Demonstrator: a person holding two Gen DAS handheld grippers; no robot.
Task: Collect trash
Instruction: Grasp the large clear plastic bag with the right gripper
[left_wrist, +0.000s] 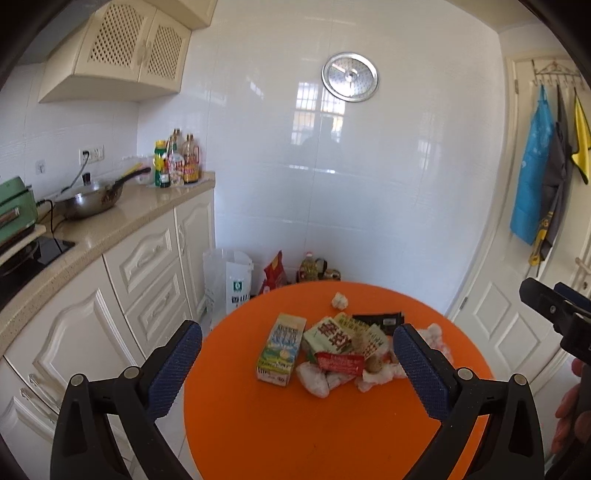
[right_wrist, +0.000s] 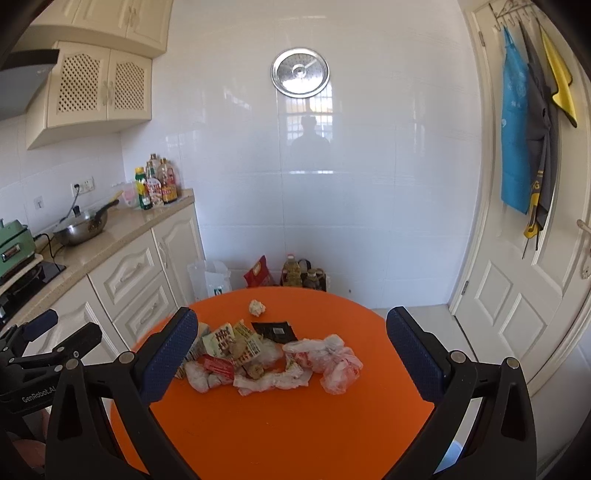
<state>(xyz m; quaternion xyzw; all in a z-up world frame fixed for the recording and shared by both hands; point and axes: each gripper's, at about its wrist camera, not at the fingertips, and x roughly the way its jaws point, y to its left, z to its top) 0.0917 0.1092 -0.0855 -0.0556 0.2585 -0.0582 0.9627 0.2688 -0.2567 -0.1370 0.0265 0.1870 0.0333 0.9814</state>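
Observation:
A pile of trash lies on the round orange table (left_wrist: 295, 435) (right_wrist: 295, 417): a blue-and-yellow carton (left_wrist: 281, 349), a green carton with red print (left_wrist: 330, 338) (right_wrist: 221, 339), a red wrapper (left_wrist: 341, 363) (right_wrist: 219, 365), crumpled white tissues (left_wrist: 314, 380) (right_wrist: 273, 380), a black packet (left_wrist: 378, 319) (right_wrist: 275, 332), and a clear plastic bag with red print (right_wrist: 327, 360). A lone paper ball (left_wrist: 339, 301) (right_wrist: 256, 307) sits farther back. My left gripper (left_wrist: 297, 365) is open in front of the pile. My right gripper (right_wrist: 291, 360) is open too, nothing between its fingers.
Cream kitchen cabinets and a counter (left_wrist: 122, 218) with a wok (left_wrist: 92, 199) and bottles (left_wrist: 177, 162) run along the left. Bags and oil bottles (right_wrist: 295, 275) stand on the floor behind the table. A white door (right_wrist: 524, 295) with hanging aprons is at the right.

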